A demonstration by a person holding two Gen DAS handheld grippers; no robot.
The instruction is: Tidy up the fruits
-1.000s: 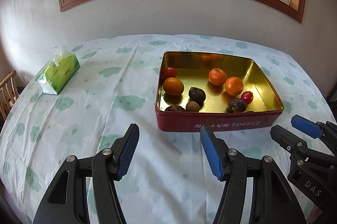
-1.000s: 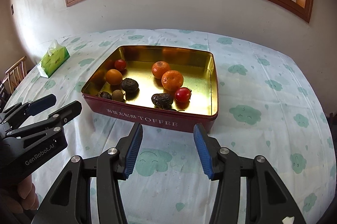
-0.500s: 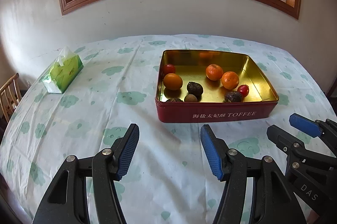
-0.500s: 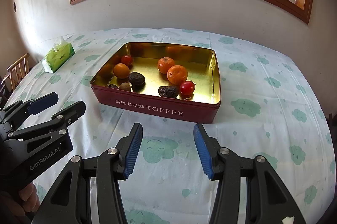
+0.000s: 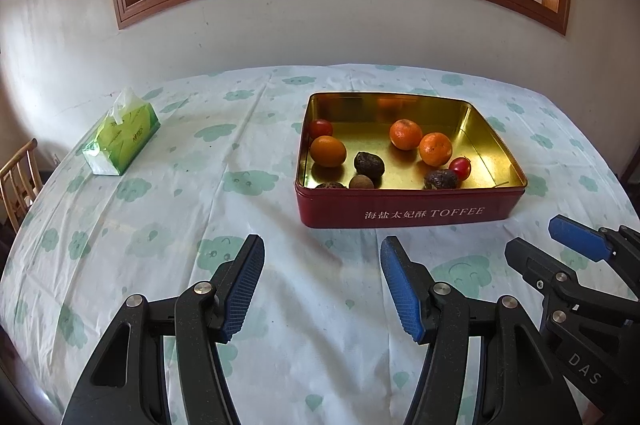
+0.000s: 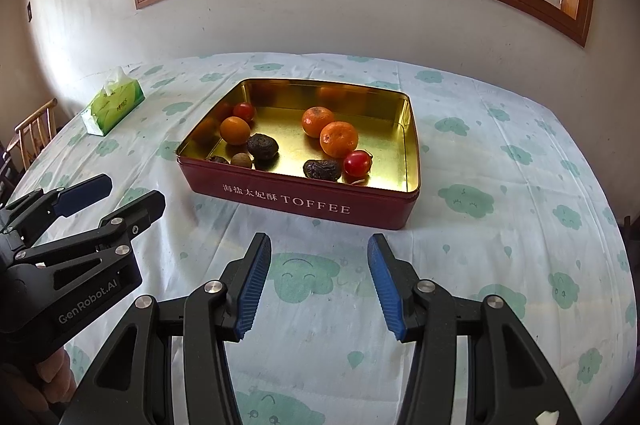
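We held the left tool (image 5: 322, 281) and the right tool (image 6: 318, 279) side by side above the cloud-printed cloth on the counter (image 5: 160, 225), both on the near side of the red toffee tin (image 5: 408, 215), both spread with nothing between their blue pads. Neither touched the tin.

All the fruit lay inside the tin on its gold floor. At the tin's far left corner sat a small red tomato (image 5: 321, 128), with an orange (image 5: 328, 151) touching it on the near side. Two more oranges (image 5: 405, 134) lay side by side toward the tin's middle (the nearer one (image 5: 435, 148) just to the right). A wrinkled dark fruit (image 5: 369, 164) sat between the two groups, a small brown one (image 5: 361, 181) against the tin's near wall, and another dark one (image 5: 330, 185) half hidden by that wall. A second wrinkled fruit (image 5: 441, 179) and a second red tomato (image 5: 459, 167) touched each other near the tin's right side.

Well to the left of the tin stood a green tissue pack (image 5: 120, 137).
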